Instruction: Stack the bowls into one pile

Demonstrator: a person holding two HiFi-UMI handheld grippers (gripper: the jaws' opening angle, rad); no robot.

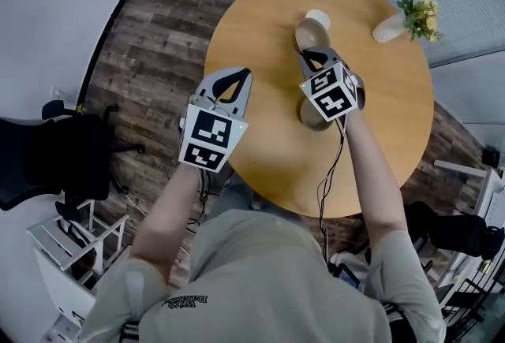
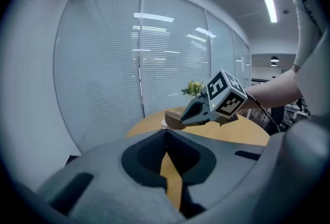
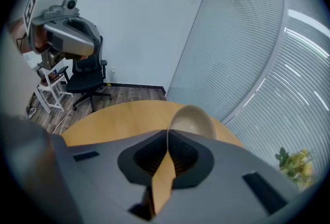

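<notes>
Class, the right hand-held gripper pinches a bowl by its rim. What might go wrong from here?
The bowl hangs tilted from a rim-only pinch in the right hand-held gripper, so it may slip. The white cup stands close beside it and could be knocked over.

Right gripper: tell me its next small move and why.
Probably draw the right gripper back toward the person and lower its load. Its jaws are shut on the rim of the beige round bowl, and a second beige bowl sits on the round wooden table beneath that gripper's body, a likely base for the pile.
</notes>
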